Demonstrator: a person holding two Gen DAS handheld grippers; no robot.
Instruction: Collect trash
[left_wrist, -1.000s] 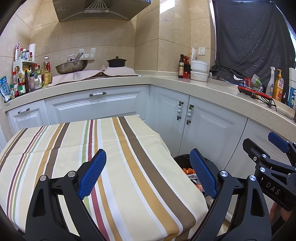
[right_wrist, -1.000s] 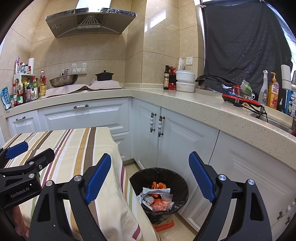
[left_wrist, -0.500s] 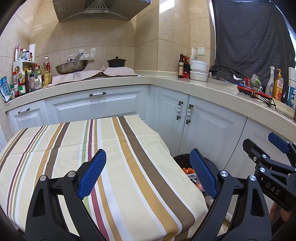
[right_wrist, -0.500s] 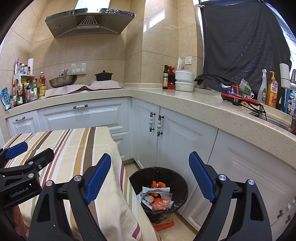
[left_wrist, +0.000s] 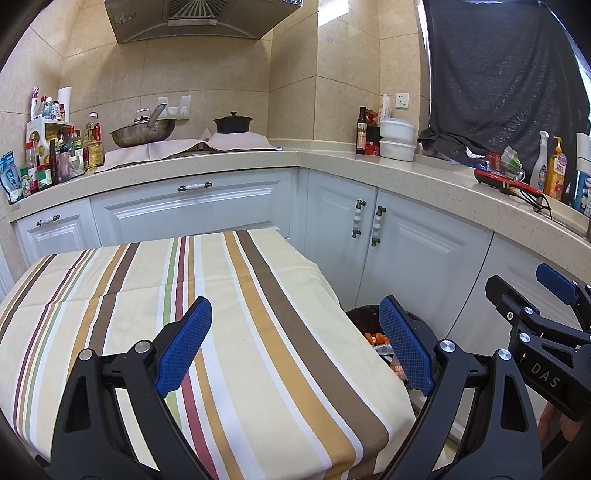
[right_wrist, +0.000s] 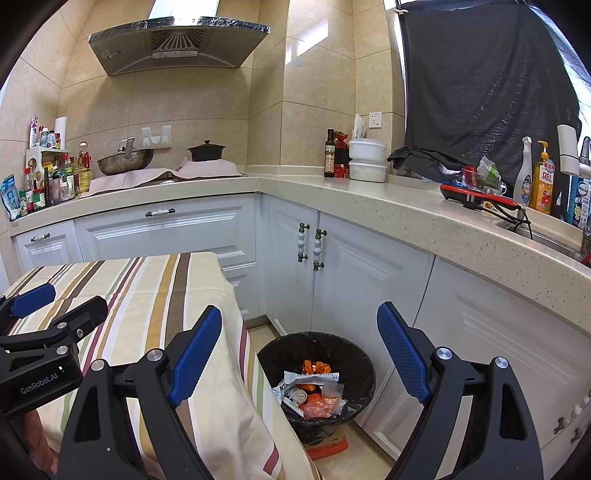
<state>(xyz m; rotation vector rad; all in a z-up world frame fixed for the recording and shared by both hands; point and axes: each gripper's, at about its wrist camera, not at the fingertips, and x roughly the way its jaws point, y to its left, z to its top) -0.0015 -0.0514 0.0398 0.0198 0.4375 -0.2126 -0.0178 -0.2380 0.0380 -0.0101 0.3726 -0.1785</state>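
Nothing moved; trash bin (right_wrist: 316, 373) upright, mouth up, wrappers (right_wrist: 314, 391) apparently jumbled.

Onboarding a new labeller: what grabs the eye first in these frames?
The striped tablecloth covering the table fills the left view. On the floor beside it, the black-lined trash bin holds orange and white wrappers. Both the left gripper and right gripper hang open, holding nothing.

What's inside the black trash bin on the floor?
The trash bin holds crumpled wrappers in white and orange, plus a clear plastic bag. Whatever lies under that top layer is covered, so I can't tell what's deeper down.
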